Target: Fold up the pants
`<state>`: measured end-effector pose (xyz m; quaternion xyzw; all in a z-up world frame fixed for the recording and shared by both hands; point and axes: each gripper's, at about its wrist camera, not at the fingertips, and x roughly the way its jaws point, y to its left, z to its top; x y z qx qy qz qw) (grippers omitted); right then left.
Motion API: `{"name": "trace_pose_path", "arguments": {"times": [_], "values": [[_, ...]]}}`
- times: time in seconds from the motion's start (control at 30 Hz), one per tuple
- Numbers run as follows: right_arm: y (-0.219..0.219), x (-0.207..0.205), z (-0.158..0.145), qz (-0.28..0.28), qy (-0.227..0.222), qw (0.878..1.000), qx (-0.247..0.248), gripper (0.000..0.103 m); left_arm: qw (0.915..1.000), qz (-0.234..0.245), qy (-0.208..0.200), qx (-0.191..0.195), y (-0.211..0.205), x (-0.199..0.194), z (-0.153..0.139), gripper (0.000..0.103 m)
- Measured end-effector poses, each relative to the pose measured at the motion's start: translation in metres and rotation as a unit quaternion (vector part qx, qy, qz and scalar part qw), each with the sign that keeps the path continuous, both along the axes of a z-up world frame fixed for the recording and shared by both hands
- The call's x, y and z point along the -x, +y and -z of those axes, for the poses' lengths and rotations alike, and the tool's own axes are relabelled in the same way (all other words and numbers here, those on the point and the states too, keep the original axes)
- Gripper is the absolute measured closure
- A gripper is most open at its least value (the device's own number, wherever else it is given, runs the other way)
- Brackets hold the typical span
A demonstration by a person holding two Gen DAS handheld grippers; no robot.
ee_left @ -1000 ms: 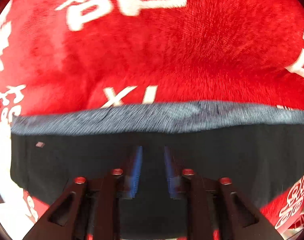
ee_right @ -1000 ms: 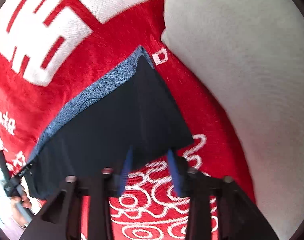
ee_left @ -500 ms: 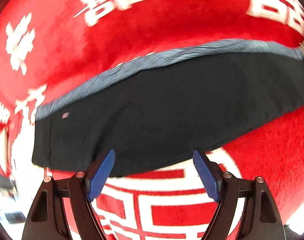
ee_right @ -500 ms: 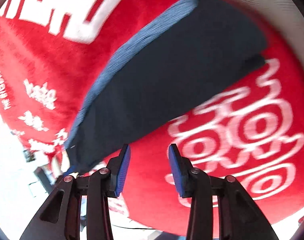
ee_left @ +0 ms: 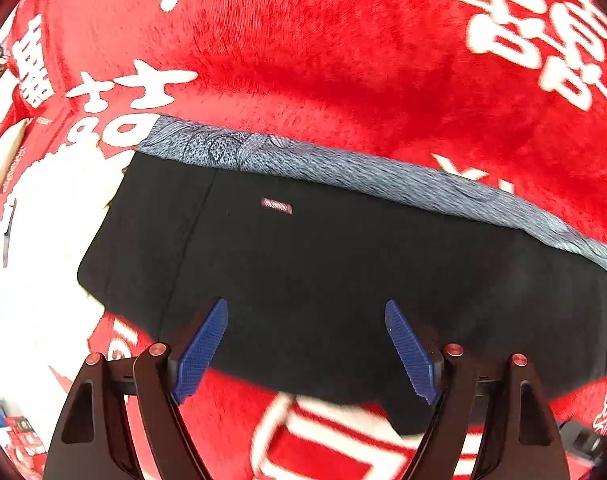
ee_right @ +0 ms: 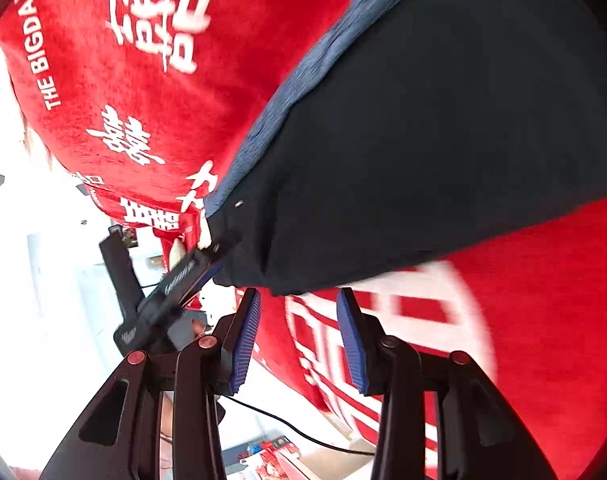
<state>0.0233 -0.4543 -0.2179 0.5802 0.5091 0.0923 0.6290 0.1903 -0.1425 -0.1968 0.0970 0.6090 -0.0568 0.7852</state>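
The left gripper [ee_left: 305, 350], jaws spread wide and empty, hovers over black pants [ee_left: 323, 272] on a red blanket [ee_left: 323, 60].

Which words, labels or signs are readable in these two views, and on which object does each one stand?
"THE BIGDA", cut off by the picture edge: white print on the red blanket, right wrist view.
"XI", partly hidden by the pants: white on the blanket, left wrist view.
Large white Chinese characters on the blanket: too blurred to read safely.
Small woven label on the pants: too small to read.
Lettering on the other tool: too blurred to read.
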Motion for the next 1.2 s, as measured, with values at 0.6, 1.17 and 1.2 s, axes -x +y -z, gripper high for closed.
{"name": "trace_pose_path", "arguments": {"times": [0.6,1.17,1.2], "values": [[0.034,-0.024,-0.001,0.1,0.012,0.995,0.029,0.094,0.9924,0.116,-0.013,-0.04,0.01,-0.01,0.034,0.034],[0.046,-0.062,-0.033,0.062,-0.054,0.996,0.013,0.095,0.9973,0.051,-0.027,-0.045,0.12,-0.038,0.027,0.018],[0.046,-0.058,-0.043,0.048,-0.061,0.997,0.023,0.095,0.9969,0.059,-0.025,-0.047,0.12,-0.039,0.028,0.018]]}}
